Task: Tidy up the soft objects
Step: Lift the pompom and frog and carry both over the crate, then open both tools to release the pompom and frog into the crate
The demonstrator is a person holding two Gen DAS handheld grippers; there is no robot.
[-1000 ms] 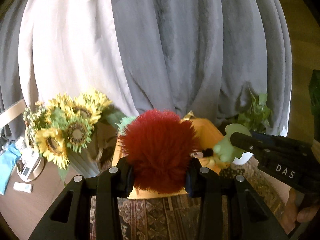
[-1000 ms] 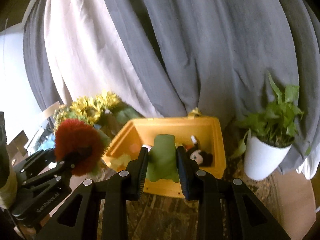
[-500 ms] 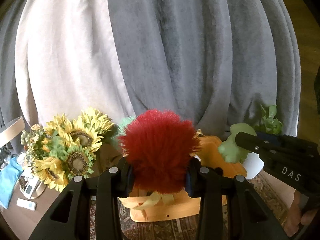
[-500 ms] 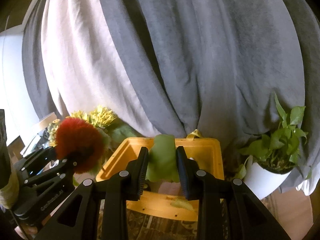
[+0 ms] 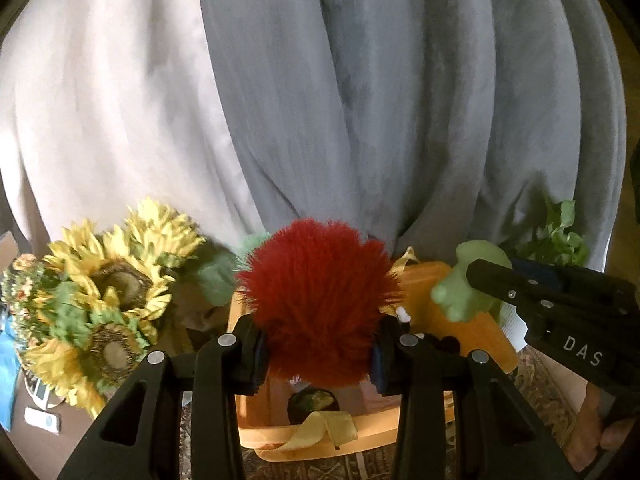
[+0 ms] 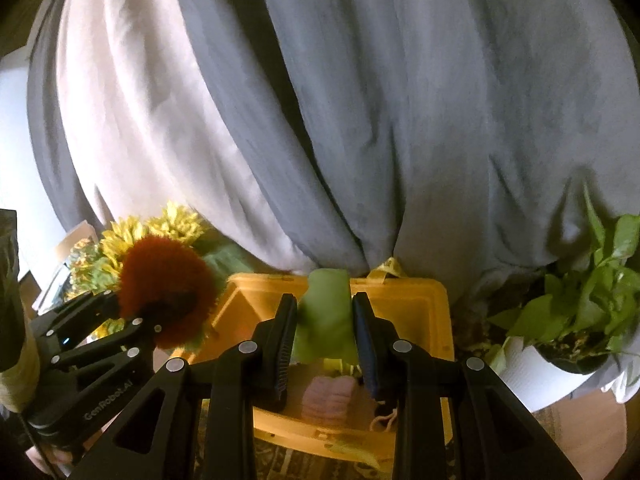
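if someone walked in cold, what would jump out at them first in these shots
The fluffy red pompom clamped in the left hand-held gripper, over the yellow bin. Next, the green plush toy in the right hand-held gripper above the same bin, with sunflowers to the left.

Dark red fluffy pompom (image 5: pixel 320 300), pale green soft toy (image 6: pixel 325 316), orange-yellow bin (image 6: pixel 432 320), yellow sunflowers (image 5: pixel 108 280), grey curtain (image 5: pixel 380 100)

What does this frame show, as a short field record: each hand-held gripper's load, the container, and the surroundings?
left hand-held gripper: shut on red fluffy pompom
right hand-held gripper: shut on green soft toy
container: yellow bin, beyond both loads, already holding soft items
left of bin: sunflowers
right of bin: potted plant
backdrop: grey curtain
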